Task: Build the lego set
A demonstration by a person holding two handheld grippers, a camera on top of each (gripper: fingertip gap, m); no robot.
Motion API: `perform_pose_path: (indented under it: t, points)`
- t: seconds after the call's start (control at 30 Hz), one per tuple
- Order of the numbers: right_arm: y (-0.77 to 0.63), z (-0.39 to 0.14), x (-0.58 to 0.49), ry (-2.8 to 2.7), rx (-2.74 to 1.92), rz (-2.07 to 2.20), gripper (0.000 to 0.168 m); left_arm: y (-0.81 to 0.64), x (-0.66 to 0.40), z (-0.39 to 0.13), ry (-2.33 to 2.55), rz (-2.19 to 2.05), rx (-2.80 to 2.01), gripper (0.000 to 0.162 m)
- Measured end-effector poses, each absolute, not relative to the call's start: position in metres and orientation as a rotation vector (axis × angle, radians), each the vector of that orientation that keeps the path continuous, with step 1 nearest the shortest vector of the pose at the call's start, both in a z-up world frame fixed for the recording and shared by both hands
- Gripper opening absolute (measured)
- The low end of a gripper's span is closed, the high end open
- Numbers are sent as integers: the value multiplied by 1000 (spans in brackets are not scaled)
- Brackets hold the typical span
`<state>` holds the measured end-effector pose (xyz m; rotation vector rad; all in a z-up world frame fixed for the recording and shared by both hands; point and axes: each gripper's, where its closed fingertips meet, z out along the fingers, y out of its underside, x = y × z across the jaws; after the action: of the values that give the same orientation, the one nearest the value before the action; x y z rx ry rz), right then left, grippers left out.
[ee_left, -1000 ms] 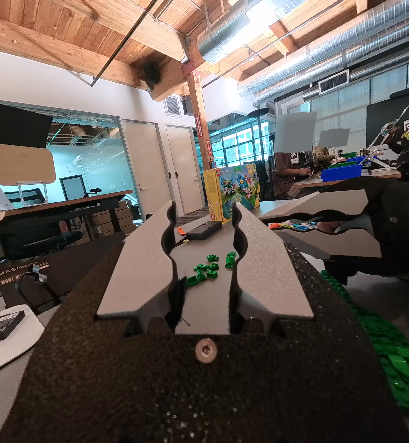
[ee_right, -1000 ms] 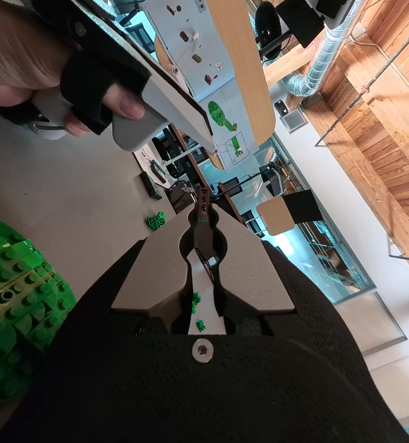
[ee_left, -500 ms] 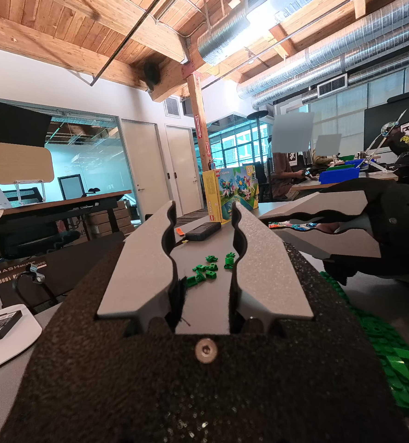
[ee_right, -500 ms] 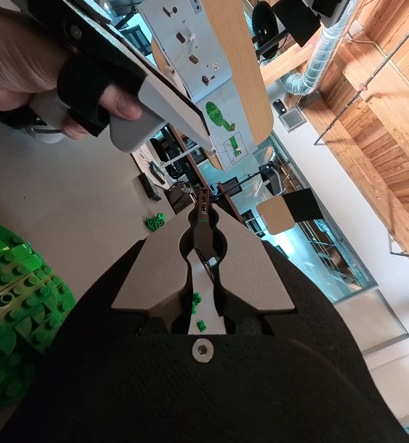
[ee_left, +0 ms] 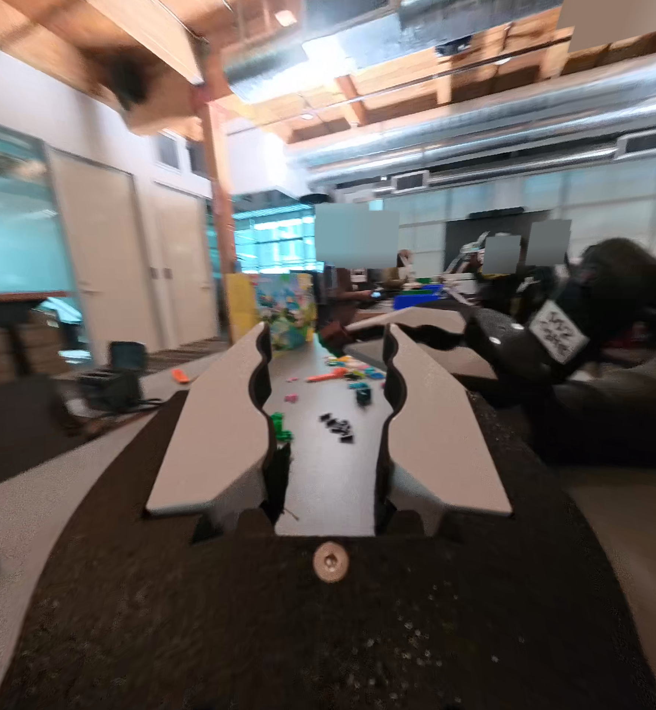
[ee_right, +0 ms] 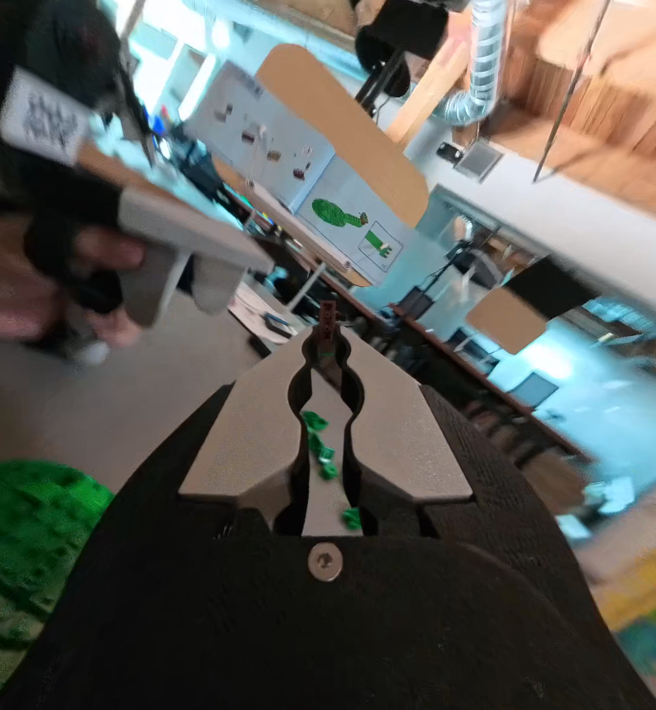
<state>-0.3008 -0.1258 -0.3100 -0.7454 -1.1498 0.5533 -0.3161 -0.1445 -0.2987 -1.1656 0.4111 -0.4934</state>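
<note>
My right gripper (ee_right: pixel 327 340) is shut on a small brown lego piece (ee_right: pixel 327 319) that sticks out past its fingertips. A green studded lego build (ee_right: pixel 18 538) lies on the grey table at the lower left of the right wrist view. My left gripper (ee_left: pixel 328 334) is open and empty above the table. Loose green pieces (ee_left: pixel 282 426) and small black pieces (ee_left: pixel 338 426) lie between its fingers. In the left wrist view the right gripper (ee_left: pixel 353 338) comes in from the right with the brown piece (ee_left: pixel 332 334). A hand holds the left gripper (ee_right: pixel 241 280) at the upper left of the right wrist view.
A lego box (ee_left: pixel 276 311) stands at the far end of the table, with coloured loose pieces (ee_left: pixel 341 372) in front of it. An instruction sheet on a wooden stand (ee_right: pixel 338 192) faces the table. Green pieces (ee_right: pixel 318 442) lie under the right gripper. People sit at desks behind.
Both grippers have swung quickly and the views are blurred. The left view has turned from the green pile toward the black and coloured pieces. The right gripper still holds the brown piece.
</note>
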Motion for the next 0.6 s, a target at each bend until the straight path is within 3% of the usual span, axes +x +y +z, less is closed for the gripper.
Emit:
perform_pose_path:
  t: [0.13, 0.37, 0.43, 0.6]
  points:
    - [-119, -305, -296, -1079, -905, 823, 6, -144, -312, -298, 399, -561, -1175, 60]
    - [-138, -314, -305, -1197, -811, 727, 6, -138, -304, -309, 411, -628, -1260, 45]
    - [-142, -315, -305, -1227, -718, 616, 6, -132, -303, -315, 394, -668, -1315, 32]
    - [-149, -314, -304, -1255, -569, 424, 6, -133, -300, -316, 368, -849, -1339, 36]
